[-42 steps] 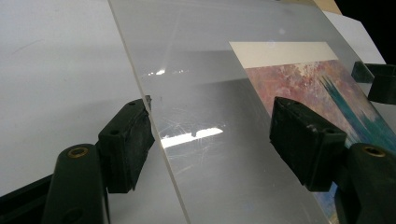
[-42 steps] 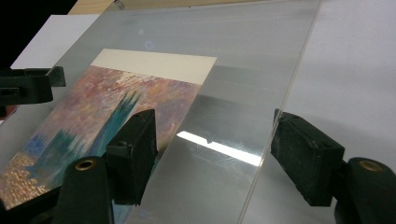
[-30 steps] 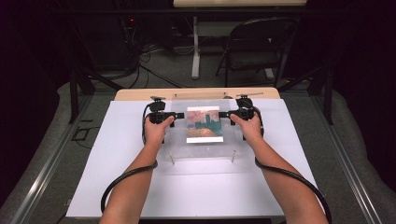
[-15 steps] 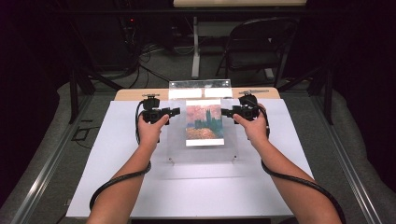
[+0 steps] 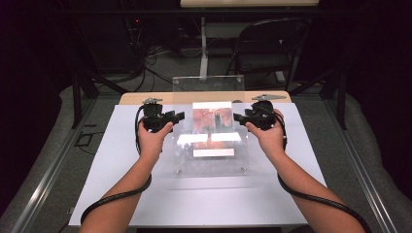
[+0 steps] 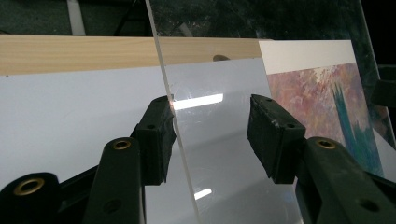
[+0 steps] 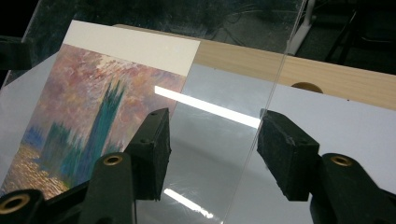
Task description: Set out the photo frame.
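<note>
The clear sheet (image 5: pixel 210 116) stands tilted up over the print (image 5: pixel 212 127), its near edge by the base, lifted to free the picture. Each gripper, left (image 5: pixel 179 116) and right (image 5: pixel 239 117), straddles a side edge; jaws have been closing, one pad touching, not clamped.

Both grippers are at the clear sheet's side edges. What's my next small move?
Probably close both grippers fully before lifting further: the clear sheet is tilted up over the picture, and its edges sit between the left gripper and right gripper's closing jaws, not yet clamped.
</note>
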Available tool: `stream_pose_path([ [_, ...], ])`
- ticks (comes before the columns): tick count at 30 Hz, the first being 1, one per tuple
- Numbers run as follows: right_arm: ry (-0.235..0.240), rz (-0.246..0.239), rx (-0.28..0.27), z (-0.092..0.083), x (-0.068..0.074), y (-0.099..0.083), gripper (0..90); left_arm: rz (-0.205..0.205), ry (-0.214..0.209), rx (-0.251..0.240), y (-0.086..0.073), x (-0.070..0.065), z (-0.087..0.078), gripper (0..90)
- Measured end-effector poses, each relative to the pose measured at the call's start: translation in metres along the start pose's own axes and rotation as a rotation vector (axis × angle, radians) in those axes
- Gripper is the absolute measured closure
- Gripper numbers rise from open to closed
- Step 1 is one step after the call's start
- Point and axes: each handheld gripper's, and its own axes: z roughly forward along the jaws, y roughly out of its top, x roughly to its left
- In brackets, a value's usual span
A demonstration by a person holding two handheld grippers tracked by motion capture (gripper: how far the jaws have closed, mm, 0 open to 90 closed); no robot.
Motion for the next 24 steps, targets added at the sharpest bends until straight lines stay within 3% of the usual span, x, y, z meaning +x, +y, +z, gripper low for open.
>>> stream_pose_path([
  [13, -0.022, -0.067, -0.002, -0.029, 0.016, 0.001, 49.9, 0.035, -0.014, -0.041, -0.007, -0.013, -0.028, 57.6],
  [19, -0.005, -0.099, -0.016, -0.043, 0.020, -0.001, 54.7, 0.057, -0.042, -0.060, -0.012, -0.016, -0.042, 61.1],
  [24, -0.006, -0.124, -0.028, -0.054, 0.025, -0.005, 56.6, 0.084, -0.037, -0.071, -0.016, -0.022, -0.052, 62.5],
])
